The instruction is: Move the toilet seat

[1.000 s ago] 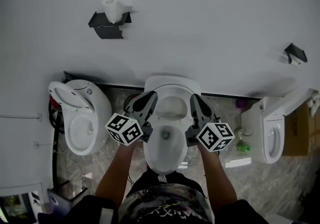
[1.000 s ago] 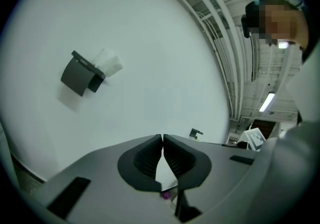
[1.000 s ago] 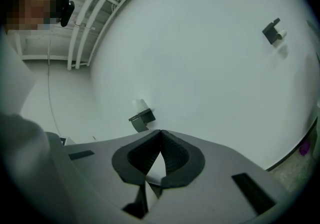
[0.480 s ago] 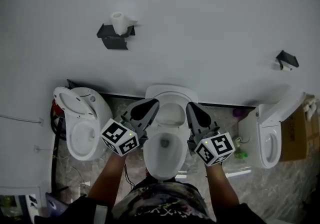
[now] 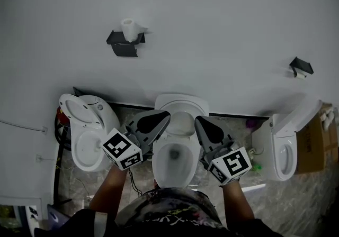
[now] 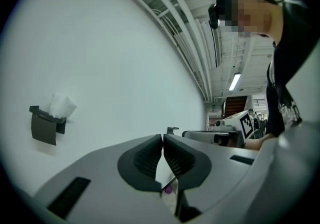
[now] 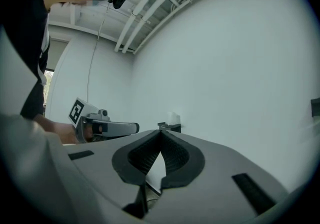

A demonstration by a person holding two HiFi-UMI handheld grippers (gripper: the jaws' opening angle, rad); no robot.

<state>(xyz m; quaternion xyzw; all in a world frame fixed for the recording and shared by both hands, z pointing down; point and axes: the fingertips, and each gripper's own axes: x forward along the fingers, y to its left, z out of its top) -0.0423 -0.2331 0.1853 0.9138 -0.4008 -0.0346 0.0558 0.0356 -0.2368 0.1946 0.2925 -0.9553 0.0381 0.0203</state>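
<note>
The middle white toilet [image 5: 170,175] stands against the wall, its bowl uncovered and its seat and lid [image 5: 181,105] tipped up at the back. My left gripper [image 5: 166,116] hovers over the bowl's left side, shut, with nothing between its fingers. My right gripper [image 5: 197,120] hovers over the right side, also shut and empty. In the left gripper view the left gripper [image 6: 163,137] has its pads meeting at the tips, facing the bare wall. The right gripper [image 7: 160,133] shows the same in the right gripper view. Neither touches the seat.
A second toilet [image 5: 87,138] stands at the left and a third toilet [image 5: 283,148] at the right, both with lids up. A paper holder [image 5: 127,37] and a smaller holder [image 5: 300,66] hang on the wall. A cardboard box [image 5: 320,138] sits far right.
Both grippers have lifted away from the bowl's rim and rolled, their marker cubes swinging outward. Both stayed shut and empty.
</note>
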